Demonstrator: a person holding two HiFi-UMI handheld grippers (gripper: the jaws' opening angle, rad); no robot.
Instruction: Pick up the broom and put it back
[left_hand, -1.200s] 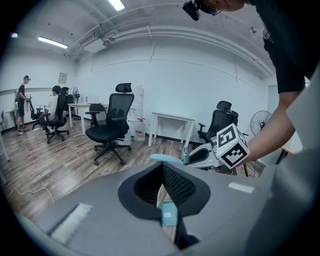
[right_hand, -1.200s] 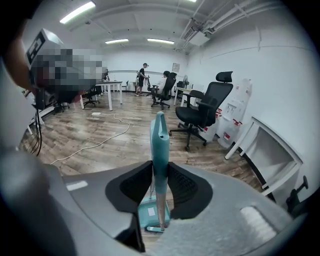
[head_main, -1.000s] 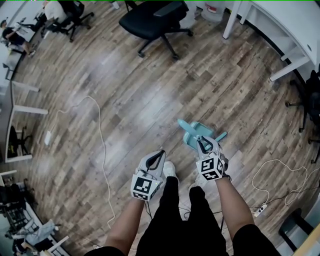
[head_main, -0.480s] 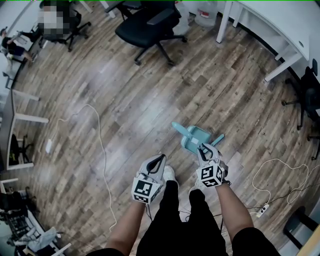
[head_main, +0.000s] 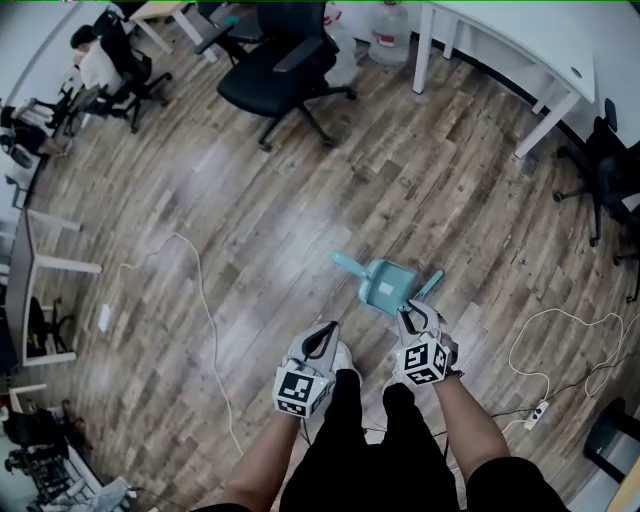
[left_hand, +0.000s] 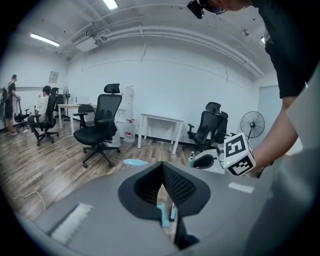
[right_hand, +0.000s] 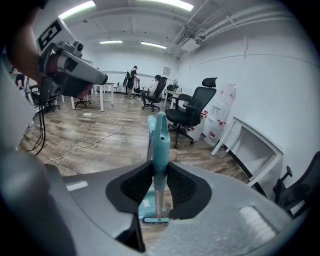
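- Right gripper (right_hand: 160, 174) — clenched on the broom (right_hand: 161, 137). Both black pads press the teal handle, which rises upright out of the jaws in the right gripper view.
- Below the jaws the handle narrows to a pale shaft that runs down toward a teal dustpan (head_main: 384, 284). In the head view the dustpan shows just ahead of the right gripper, over the wood floor (head_main: 300, 200). Whether it touches the floor cannot be told.
- Left gripper (left_hand: 163, 172) — jaws drawn together with nothing clamped. It is held beside the right gripper, apart from the broom.
- The person's forearms (head_main: 470, 425) and black-clad legs (head_main: 350, 450) fill the lower edge of the head view.
- White cable (head_main: 205, 290): lies in a long loop on the floor, well to the left of the left gripper.
- Black office chair (head_main: 285, 70): stands far ahead, near a white counter (head_main: 520, 45).
- Power strip (head_main: 541, 409): lies on the floor to the right, with a pale cord looping beside it.
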